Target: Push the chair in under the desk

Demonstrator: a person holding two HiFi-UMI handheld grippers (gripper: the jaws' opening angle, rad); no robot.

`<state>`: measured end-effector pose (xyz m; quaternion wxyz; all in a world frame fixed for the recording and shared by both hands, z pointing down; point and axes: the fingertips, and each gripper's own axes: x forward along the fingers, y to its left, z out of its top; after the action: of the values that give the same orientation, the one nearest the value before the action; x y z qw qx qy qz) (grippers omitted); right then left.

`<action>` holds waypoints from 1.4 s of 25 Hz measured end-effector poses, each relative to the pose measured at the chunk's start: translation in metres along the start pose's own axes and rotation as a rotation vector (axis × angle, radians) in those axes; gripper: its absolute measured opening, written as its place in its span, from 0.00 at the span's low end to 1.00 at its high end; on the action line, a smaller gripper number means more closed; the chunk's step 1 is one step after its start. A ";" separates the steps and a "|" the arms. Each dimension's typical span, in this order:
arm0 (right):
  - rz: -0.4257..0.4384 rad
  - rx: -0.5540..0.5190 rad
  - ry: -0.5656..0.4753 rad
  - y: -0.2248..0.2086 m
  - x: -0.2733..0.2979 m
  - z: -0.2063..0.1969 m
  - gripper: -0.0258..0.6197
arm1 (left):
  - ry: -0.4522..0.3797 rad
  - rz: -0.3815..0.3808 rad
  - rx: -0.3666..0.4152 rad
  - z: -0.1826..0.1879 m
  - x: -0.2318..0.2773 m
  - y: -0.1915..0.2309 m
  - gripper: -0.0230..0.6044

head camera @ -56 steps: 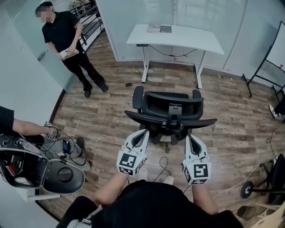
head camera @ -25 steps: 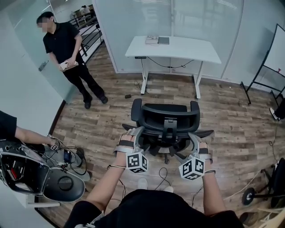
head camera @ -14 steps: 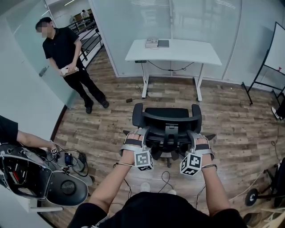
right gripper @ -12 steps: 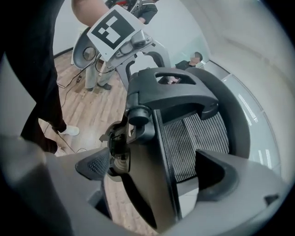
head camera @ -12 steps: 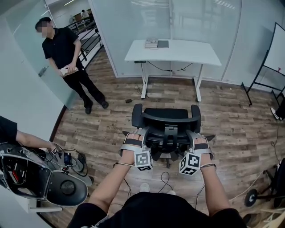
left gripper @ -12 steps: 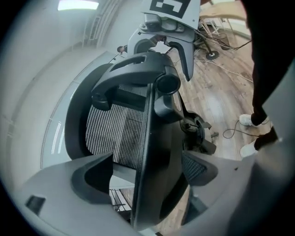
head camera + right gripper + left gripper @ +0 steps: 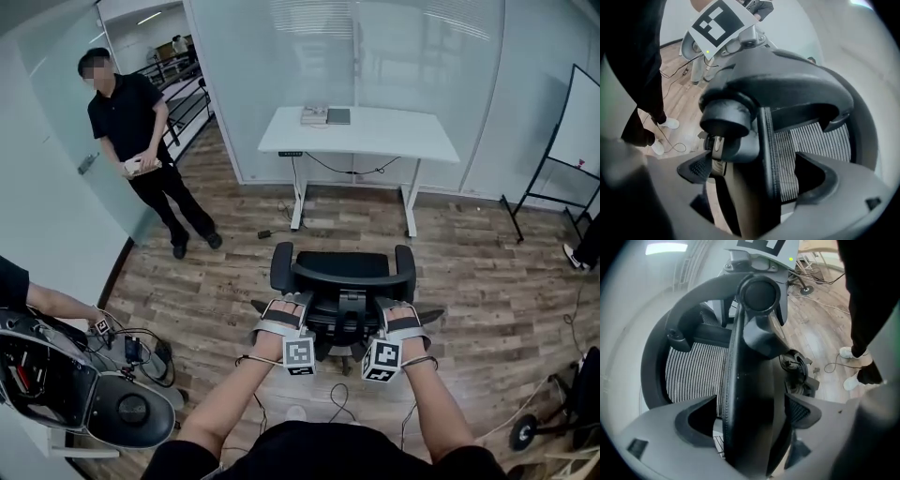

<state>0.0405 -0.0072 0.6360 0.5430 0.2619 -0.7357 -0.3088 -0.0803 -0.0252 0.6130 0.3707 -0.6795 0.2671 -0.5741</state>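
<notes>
The black mesh office chair [image 7: 342,267] stands on the wood floor a little in front of the white desk [image 7: 361,131], its back toward me. My left gripper [image 7: 292,302] straddles the left edge of the chair back [image 7: 745,380], which fills the space between its jaws. My right gripper [image 7: 391,305] straddles the right edge of the chair back [image 7: 757,140]. Its jaws have just been opening, and that edge stands between them. In both gripper views the pads look slightly apart from the frame. Left gripper [image 7: 750,408] and right gripper [image 7: 754,173] are both open.
A person in black [image 7: 141,122] stands at the back left by a glass wall. Books [image 7: 323,115] lie on the desk. Equipment with cables [image 7: 66,384] sits at the lower left. A whiteboard stand [image 7: 562,150] is at the right. A cable [image 7: 342,398] trails by my feet.
Both grippers rolled onto their sides, sank and slid forward onto the two edges of the chair back. The chair keeps about the same distance from the desk.
</notes>
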 end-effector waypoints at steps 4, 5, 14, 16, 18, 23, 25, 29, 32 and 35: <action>0.001 0.029 0.005 0.000 -0.002 -0.005 0.90 | -0.012 -0.027 -0.050 0.007 0.006 -0.011 0.78; 0.000 0.036 0.003 0.000 -0.002 -0.007 0.88 | -0.010 -0.019 -0.048 0.008 0.007 -0.013 0.78; -0.047 -0.160 0.133 -0.008 0.018 -0.012 0.71 | 0.009 0.014 0.020 -0.010 0.019 -0.004 0.78; -0.057 -0.168 0.140 -0.009 0.015 -0.013 0.65 | 0.000 -0.008 0.029 -0.008 0.018 -0.005 0.78; -0.073 -0.167 0.149 -0.015 0.013 -0.014 0.62 | -0.009 -0.021 0.037 -0.006 0.019 -0.002 0.78; -0.065 -0.125 0.162 -0.024 0.017 -0.015 0.61 | -0.024 -0.028 0.040 -0.007 0.031 0.007 0.78; -0.080 -0.122 0.169 -0.023 0.023 -0.020 0.61 | -0.027 -0.068 0.035 -0.006 0.038 0.001 0.78; -0.098 -0.126 0.195 -0.031 0.033 -0.035 0.61 | -0.034 -0.135 0.030 -0.001 0.052 0.002 0.78; -0.097 -0.113 0.207 -0.035 0.037 -0.040 0.60 | -0.043 -0.146 0.040 0.001 0.060 0.007 0.78; -0.102 -0.106 0.205 -0.036 0.047 -0.041 0.60 | -0.051 -0.149 0.048 -0.002 0.068 0.011 0.78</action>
<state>0.0693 -0.0717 0.6483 0.6121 0.2998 -0.6447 -0.3462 -0.0679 -0.0853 0.6439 0.3495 -0.7030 0.1924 -0.5888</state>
